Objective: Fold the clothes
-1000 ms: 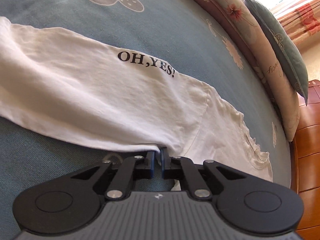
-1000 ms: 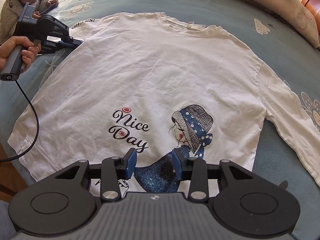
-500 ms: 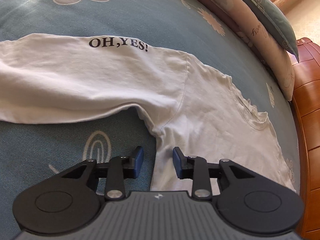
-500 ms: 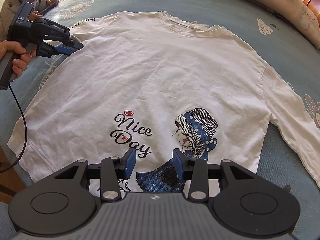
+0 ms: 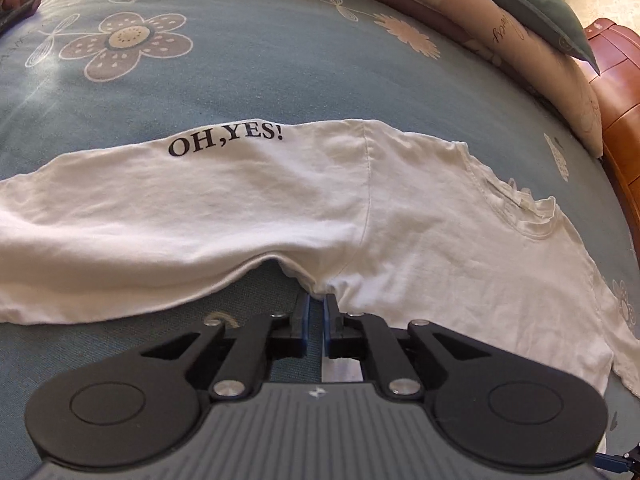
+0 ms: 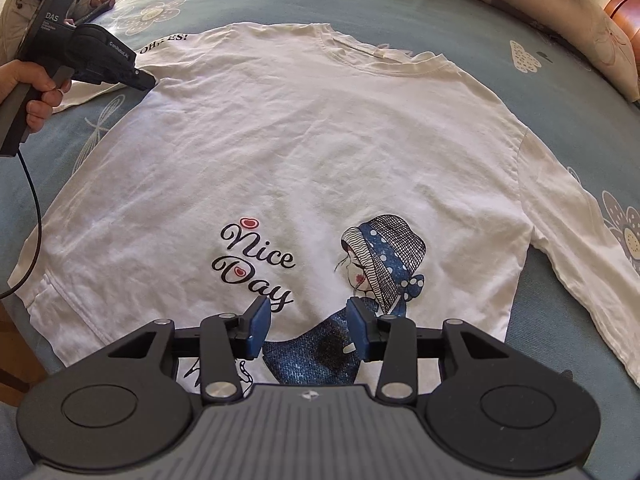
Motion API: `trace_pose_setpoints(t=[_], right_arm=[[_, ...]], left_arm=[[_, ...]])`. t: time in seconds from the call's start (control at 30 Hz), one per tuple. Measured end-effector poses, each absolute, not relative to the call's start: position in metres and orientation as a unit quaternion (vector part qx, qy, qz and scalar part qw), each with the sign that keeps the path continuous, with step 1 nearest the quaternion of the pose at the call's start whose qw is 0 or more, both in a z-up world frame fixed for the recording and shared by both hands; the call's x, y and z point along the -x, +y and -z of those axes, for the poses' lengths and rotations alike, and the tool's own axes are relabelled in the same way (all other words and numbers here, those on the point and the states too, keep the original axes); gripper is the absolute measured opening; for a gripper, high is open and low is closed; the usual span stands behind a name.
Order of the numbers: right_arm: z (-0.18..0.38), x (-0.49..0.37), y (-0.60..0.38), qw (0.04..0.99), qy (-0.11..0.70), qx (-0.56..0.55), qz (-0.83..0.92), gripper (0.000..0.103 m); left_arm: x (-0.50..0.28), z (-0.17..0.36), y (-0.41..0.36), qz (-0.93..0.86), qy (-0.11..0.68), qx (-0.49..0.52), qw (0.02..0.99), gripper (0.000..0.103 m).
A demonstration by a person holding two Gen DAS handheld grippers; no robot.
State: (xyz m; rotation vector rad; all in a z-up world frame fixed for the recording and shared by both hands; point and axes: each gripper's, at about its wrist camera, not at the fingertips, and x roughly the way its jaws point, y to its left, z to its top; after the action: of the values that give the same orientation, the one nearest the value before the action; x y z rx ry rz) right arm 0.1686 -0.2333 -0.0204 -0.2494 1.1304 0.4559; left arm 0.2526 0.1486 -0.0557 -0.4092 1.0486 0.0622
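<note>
Lying flat and face up on the blue flowered bedspread point(image 6: 472, 12), the white long-sleeved shirt point(image 6: 304, 136) is spreading its sleeves out to either side, with its neckline pointing toward the pillows point(image 5: 516, 20) along the far edge of the bed. At the armpit of the sleeve that is carrying the words "OH,YES!", the left gripper point(image 5: 315, 300) is closing its jaws, and its blue-padded fingertips are pinching a small bunch of white cloth right where sleeve and body are meeting; only a narrow slit is showing between the pads. Seen from the right wrist view, a hand point(image 6: 30, 92) is gripping that tool's handle, with a black cable trailing down from it beside the shirt's side edge. Near the shirt's hem, the right gripper point(image 6: 308, 322) is hovering over the printed figure in the blue hat, beside the "Nice Day" lettering, with its fingers standing partly open and holding nothing. Beyond the shirt's printed sleeve, a person in a pale jacket point(image 6: 16, 4) is sitting at the bedside.
</note>
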Motion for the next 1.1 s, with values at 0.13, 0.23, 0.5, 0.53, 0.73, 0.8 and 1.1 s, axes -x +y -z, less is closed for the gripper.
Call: trace_pose_setpoints(t=[0.13,0.23,0.5,0.53,0.73,0.8,1.1], right_arm=[[0.021,-0.169,-0.235,0.813,0.532,0.104,-0.211,0.046],[0.02,-0.168,-0.233,0.813,0.528,0.113,-0.216,0.047],[0.02,-0.17,-0.232,0.812,0.531,0.106,-0.218,0.048],[0.02,-0.17,-0.231,0.812,0.53,0.107,-0.219,0.048],[0.022,-0.171,-0.223,0.809,0.531,0.112,-0.225,0.048],[0.021,-0.172,-0.22,0.809,0.53,0.114,-0.228,0.048],[0.022,-0.171,-0.219,0.811,0.531,0.105,-0.221,0.049]], left_arm=[[-0.234,0.067,0.142,-0.031,0.509,0.203,0.836,0.01],[-0.22,0.064,0.133,-0.037,0.498,0.197,0.844,0.01],[-0.171,0.063,0.11,-0.064,0.507,0.164,0.844,0.014],[-0.168,0.062,0.105,-0.065,0.51,0.156,0.844,0.015],[-0.154,0.058,0.077,-0.019,0.536,0.11,0.837,0.025],[-0.154,0.055,0.079,-0.016,0.535,0.113,0.837,0.026],[-0.174,0.055,0.133,-0.074,0.48,0.215,0.848,0.036]])
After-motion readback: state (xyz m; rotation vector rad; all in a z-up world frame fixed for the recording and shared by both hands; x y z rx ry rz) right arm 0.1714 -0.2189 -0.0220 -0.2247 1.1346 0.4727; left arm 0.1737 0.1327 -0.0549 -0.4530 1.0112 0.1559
